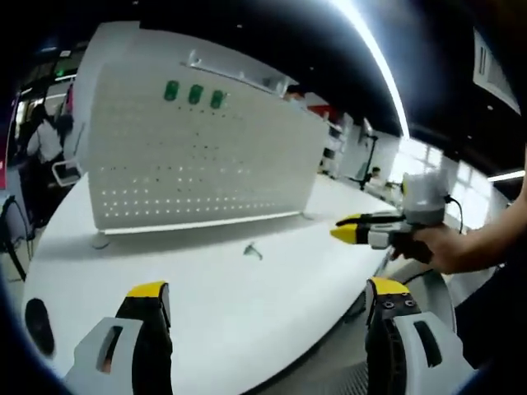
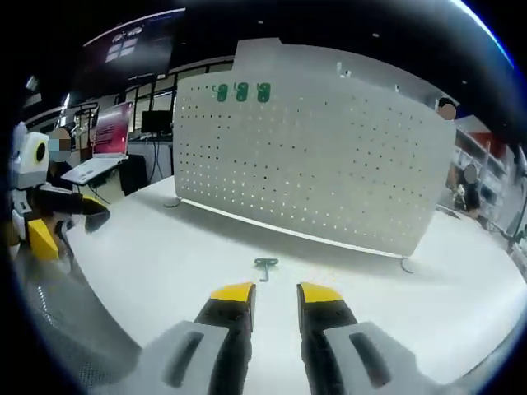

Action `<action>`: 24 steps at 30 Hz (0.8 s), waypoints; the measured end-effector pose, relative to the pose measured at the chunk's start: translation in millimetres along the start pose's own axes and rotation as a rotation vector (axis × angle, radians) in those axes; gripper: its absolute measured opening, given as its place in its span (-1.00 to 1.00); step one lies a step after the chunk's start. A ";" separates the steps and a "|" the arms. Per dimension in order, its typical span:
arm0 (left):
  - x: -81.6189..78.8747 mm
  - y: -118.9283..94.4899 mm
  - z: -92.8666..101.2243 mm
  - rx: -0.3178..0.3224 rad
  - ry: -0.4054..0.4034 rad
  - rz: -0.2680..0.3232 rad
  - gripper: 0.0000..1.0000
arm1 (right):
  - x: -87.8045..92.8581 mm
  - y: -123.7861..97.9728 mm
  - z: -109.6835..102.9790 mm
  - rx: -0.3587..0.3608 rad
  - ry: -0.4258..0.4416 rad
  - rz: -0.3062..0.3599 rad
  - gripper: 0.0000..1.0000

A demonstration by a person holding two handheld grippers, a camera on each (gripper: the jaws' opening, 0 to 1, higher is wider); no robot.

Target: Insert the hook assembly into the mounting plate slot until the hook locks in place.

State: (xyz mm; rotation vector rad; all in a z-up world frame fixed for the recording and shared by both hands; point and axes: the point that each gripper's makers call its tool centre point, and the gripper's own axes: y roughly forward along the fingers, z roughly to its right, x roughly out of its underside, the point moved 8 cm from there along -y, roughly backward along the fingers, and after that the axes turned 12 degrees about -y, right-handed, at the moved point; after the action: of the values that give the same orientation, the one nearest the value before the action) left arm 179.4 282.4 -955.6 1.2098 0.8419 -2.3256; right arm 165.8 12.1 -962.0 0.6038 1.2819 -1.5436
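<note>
Looking along my left tool [image 1: 268,298], I see its yellow-tipped jaws standing wide apart with nothing between them, over the white bench [image 1: 206,271]. Further in stands the white pegboard [image 1: 198,156], upright on the bench, with three green hooks [image 1: 195,94] in a row near its top edge. The small green hook [image 1: 254,249] lies loose on the bench, just in front of the board's foot and apart from both tools. At the right edge a hand [image 1: 440,245] holds my right tool [image 1: 350,229], whose tips look close together from the side. The right gripper view settles that: the right tool [image 2: 276,295] has its jaws only narrowly apart, gripping nothing, with the hook [image 2: 265,266] lying flat just beyond the tips. This view also shows a laptop [image 2: 100,140] on a desk at far left, beside my left tool [image 2: 41,222].
</note>
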 end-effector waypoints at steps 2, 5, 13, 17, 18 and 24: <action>0.3 -0.3 -1.3 -0.013 -0.013 -0.003 1.00 | 3.7 0.1 -0.1 -0.020 -0.001 -0.018 -0.65; 1.5 1.8 -3.7 -0.031 -0.034 -0.019 1.00 | 7.1 0.4 0.7 -0.037 0.002 -0.034 -0.65; 3.8 5.2 -9.1 -0.061 -0.080 -0.044 1.00 | 18.1 16.3 6.5 -0.101 0.003 -0.075 -0.66; 5.7 7.5 -8.5 -0.078 -0.071 -0.059 1.00 | 22.0 35.0 9.0 -0.135 0.031 -0.084 -0.66; 6.0 7.6 -8.6 -0.082 -0.068 -0.062 1.00 | 22.9 39.1 8.7 -0.141 0.024 -0.088 -0.66; 5.4 6.3 -9.9 -0.095 -0.056 -0.053 1.00 | 28.5 72.0 2.3 -0.200 -0.032 -0.113 -0.68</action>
State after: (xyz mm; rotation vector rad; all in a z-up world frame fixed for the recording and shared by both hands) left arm 186.0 283.9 -966.7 1.0908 0.9636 -2.3215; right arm 220.5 3.8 -1016.2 0.3835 1.4459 -1.4869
